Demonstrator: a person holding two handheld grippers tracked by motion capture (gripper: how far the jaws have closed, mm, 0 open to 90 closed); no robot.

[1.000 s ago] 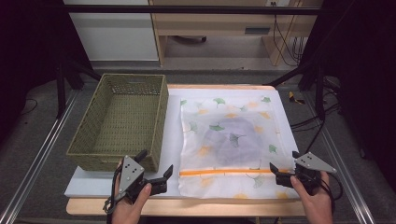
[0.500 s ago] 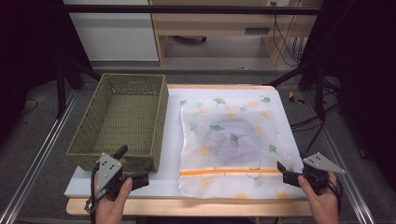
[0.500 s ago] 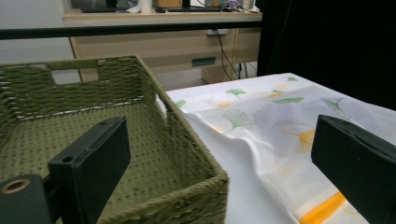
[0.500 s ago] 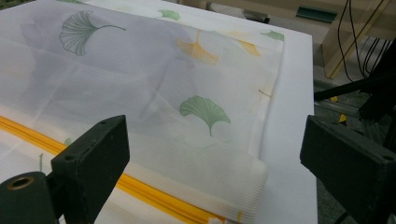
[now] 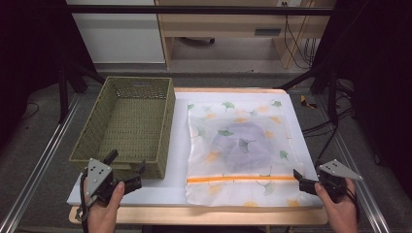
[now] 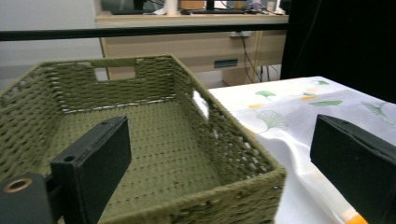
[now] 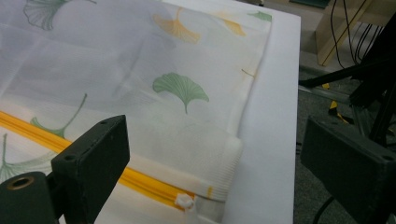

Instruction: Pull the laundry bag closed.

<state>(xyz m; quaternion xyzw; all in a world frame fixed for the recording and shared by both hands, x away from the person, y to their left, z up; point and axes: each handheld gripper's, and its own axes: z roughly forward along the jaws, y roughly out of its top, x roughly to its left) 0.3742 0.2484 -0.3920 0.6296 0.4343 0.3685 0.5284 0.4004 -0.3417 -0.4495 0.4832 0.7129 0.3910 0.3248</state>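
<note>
The mesh laundry bag (image 5: 240, 150) lies flat at table centre, long axis running 12 to 6, orange zipper (image 5: 241, 179) crosswise near 6 (pull at the 3 end). The left gripper (image 5: 127, 175) hangs at 7 by the wicker basket (image 5: 127, 124), the right gripper (image 5: 305, 181) at 5 beside the zipper, jaws apart, empty.

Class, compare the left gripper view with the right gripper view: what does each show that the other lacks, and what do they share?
Left gripper view: the empty green woven basket and a wooden desk beyond the table. Right gripper view: the white zipper pull at the end of the orange zipper, plus the floor beside the table. Both: the ginkgo-leaf mesh laundry bag on the white board, framed by open black jaws.
</note>
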